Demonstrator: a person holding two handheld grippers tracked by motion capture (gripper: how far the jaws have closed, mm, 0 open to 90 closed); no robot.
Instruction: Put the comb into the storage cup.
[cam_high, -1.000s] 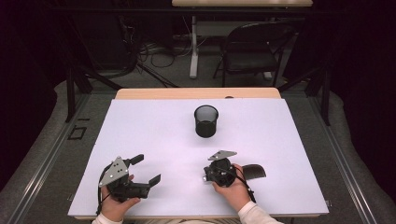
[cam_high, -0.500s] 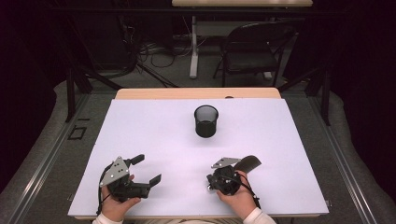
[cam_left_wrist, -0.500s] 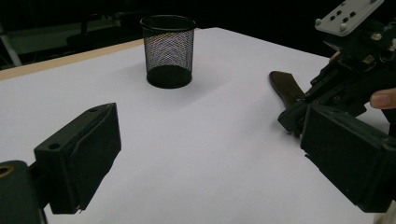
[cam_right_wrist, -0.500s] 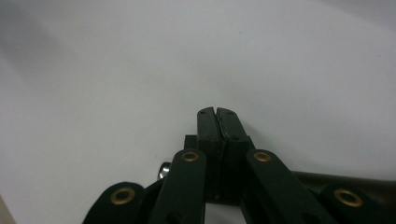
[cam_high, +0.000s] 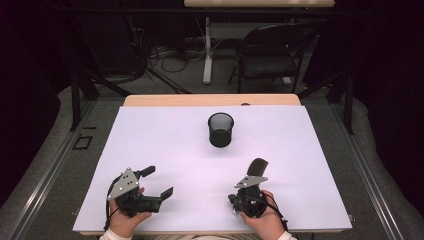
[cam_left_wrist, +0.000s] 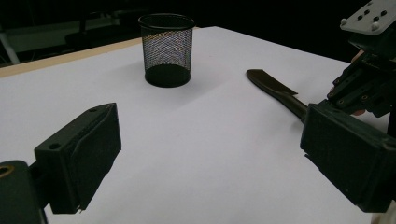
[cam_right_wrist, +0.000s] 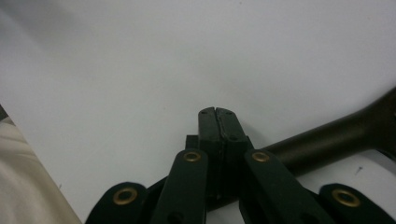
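High view shows the right gripper (cam_high: 248, 196) clamped on the black spatula (cam_high: 257, 167); its blade has swung round toward the far cup (cam_high: 221, 129); left gripper (cam_high: 159, 181) waits, jaws apart; cup drop looks next.

Left hand-held gripper (cam_high: 160, 182), at 7 o'clock in the high view, jaws spread wide, aimed toward 2 o'clock. Right hand-held gripper (cam_high: 247, 192), at 5 o'clock, jaws pressed together, aimed toward 12 o'clock, hand (cam_high: 265, 220) gripping from behind.
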